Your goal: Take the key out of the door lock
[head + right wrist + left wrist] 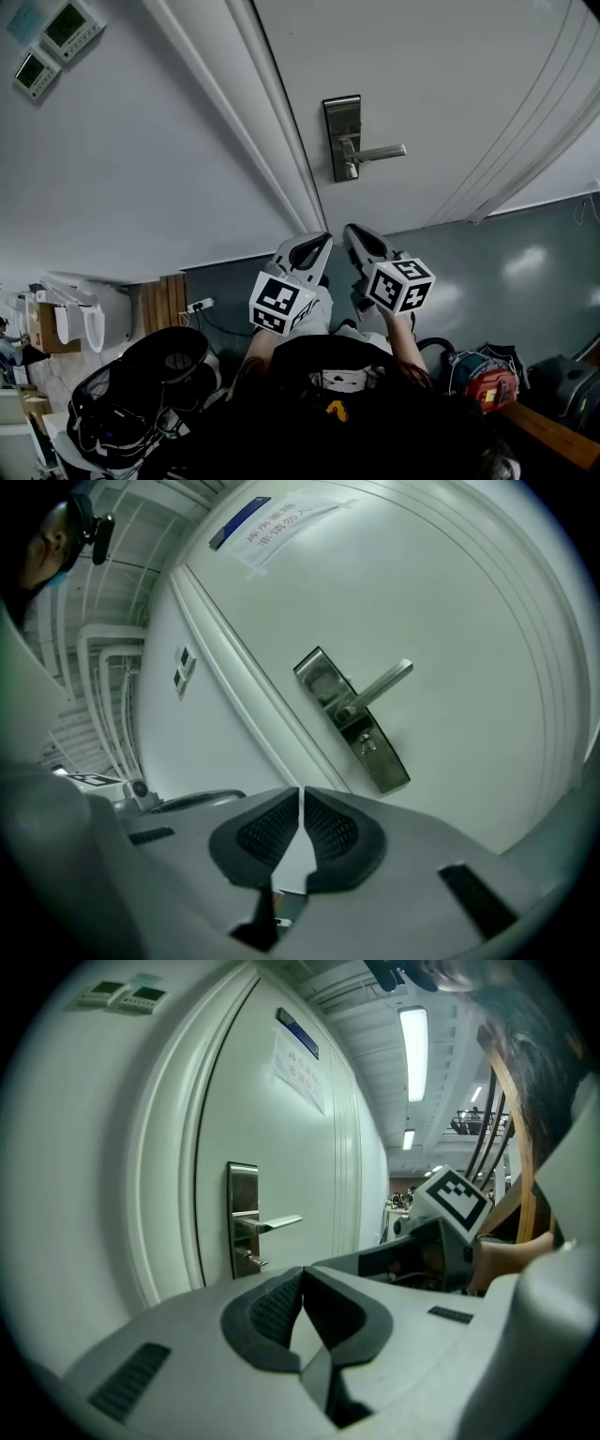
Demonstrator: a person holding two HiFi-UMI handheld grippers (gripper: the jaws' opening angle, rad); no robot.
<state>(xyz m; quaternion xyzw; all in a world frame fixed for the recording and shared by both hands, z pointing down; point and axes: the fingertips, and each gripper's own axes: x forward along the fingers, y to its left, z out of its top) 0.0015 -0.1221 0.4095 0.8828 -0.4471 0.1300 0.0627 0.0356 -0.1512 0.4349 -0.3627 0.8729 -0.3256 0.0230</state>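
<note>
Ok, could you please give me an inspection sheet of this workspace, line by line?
Surface: white door, bare around the lock plate.
Job's things: key in the lock plate, under the lever handle.
Clutter: black gear and a red object low beside the person.
Grippers: left gripper and right gripper both shut, empty, apart from the door.
Cables: cord at a white power strip.
Surroundings: two wall panels.

Brushed-metal lock plate (342, 138), matt door (450, 84)
</note>
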